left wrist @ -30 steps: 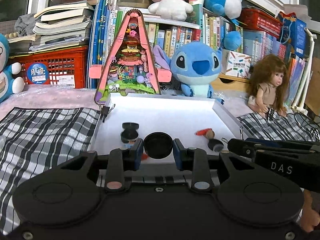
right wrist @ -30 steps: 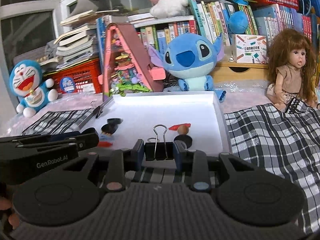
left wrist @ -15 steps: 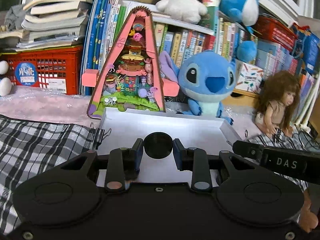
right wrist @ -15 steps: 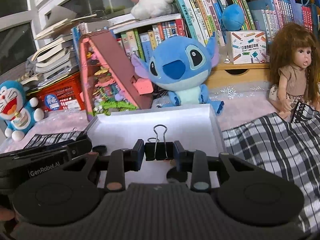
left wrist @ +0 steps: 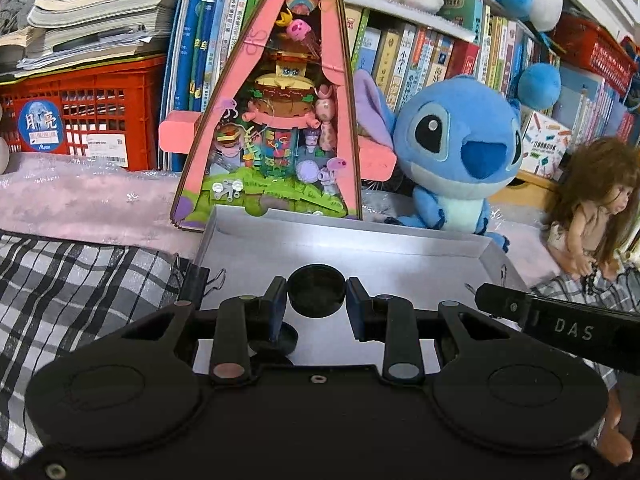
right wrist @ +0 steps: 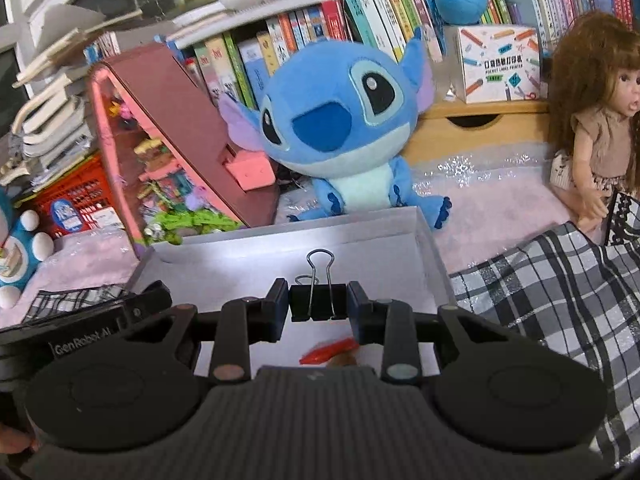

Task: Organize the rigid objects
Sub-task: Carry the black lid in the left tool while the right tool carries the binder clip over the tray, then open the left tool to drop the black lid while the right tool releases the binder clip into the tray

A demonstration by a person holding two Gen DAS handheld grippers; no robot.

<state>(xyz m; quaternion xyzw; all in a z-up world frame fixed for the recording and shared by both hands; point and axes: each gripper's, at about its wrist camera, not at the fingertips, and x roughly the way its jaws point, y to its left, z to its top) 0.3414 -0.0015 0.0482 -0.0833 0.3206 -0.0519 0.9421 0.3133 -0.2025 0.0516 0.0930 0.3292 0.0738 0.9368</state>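
Left gripper (left wrist: pixel 317 307) pinches a black round cap (left wrist: pixel 316 290) edge-on, right gripper (right wrist: pixel 318 307) clamps a black binder clip (right wrist: pixel 318 300) by its body, both over the white tray (left wrist: pixel 352 236). Probably drop-offs; landing spot hidden.

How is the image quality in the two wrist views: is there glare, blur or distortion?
Left wrist view: sharp; the white tray floor is bright but keeps its detail; the fisheye lens bends the bookshelf and darkens the corners. Right wrist view: a glare patch washes out the tray floor behind the binder clip; the orange object under the gripper looks smeared; the books lean outward.
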